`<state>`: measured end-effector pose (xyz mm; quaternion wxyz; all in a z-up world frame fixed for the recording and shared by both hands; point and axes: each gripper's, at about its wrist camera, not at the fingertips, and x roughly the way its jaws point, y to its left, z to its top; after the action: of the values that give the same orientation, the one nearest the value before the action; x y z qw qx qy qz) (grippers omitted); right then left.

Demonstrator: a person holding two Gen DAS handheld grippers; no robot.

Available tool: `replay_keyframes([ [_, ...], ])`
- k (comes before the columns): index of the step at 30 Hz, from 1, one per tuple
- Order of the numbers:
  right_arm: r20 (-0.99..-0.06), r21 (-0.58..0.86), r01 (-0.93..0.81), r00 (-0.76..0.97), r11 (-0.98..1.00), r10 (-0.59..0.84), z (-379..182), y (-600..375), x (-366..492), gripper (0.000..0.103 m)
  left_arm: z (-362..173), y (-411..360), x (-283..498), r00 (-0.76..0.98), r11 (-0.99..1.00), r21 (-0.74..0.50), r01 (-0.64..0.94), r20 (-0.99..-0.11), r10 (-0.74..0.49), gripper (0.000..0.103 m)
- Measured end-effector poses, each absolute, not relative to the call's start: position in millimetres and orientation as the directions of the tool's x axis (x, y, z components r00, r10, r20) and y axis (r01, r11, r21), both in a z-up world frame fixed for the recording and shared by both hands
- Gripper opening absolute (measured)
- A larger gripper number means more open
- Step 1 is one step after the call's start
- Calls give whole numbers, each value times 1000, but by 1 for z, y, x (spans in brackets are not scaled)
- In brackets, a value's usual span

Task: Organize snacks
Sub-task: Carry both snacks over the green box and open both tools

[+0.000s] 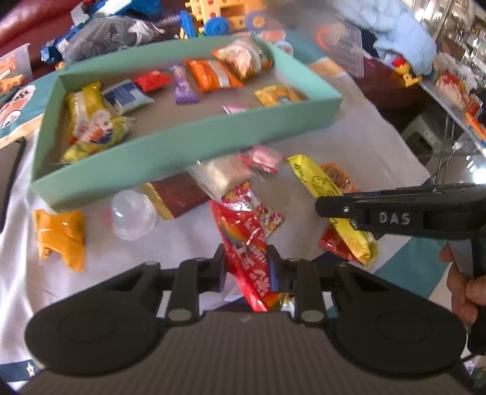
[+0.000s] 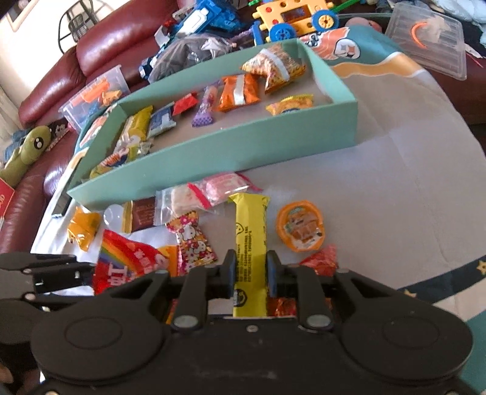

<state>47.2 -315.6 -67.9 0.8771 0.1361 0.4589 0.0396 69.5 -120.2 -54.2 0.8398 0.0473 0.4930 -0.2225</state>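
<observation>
A teal box [image 1: 182,145] [image 2: 212,155] holding several snacks sits on the cloth-covered table. In front of it lie loose snacks. My left gripper [image 1: 247,267] is shut on a red rainbow packet [image 1: 243,237] [image 2: 127,261], its pads pressing the wrapper from both sides. My right gripper [image 2: 250,270] is shut on a long yellow bar [image 2: 250,231] [image 1: 316,179]; in the left wrist view its fingers [image 1: 334,208] come in from the right. Beside the bar lie a Hello Kitty packet [image 2: 193,240] and an orange jelly cup [image 2: 300,226].
Also loose by the box: a pink packet [image 2: 224,185], a zip bag [image 1: 221,176], a brown packet [image 2: 142,212], a clear cup [image 1: 133,212] and an orange packet [image 1: 60,240]. Toys [image 2: 291,18], a clear lid [image 2: 431,39] and a red sofa [image 2: 100,45] lie behind.
</observation>
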Motion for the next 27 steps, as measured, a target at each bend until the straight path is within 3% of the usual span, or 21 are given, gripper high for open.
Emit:
replay_keyframes([
  [12, -735, 331, 49, 640, 942, 225, -23, -322, 52, 20, -12, -72, 70, 494, 909, -212, 359, -783, -378, 24],
  [27, -692, 326, 39, 690, 944, 211, 4, -311, 155, 20, 20, -66, 167, 584, 934, -174, 311, -741, -332, 24],
])
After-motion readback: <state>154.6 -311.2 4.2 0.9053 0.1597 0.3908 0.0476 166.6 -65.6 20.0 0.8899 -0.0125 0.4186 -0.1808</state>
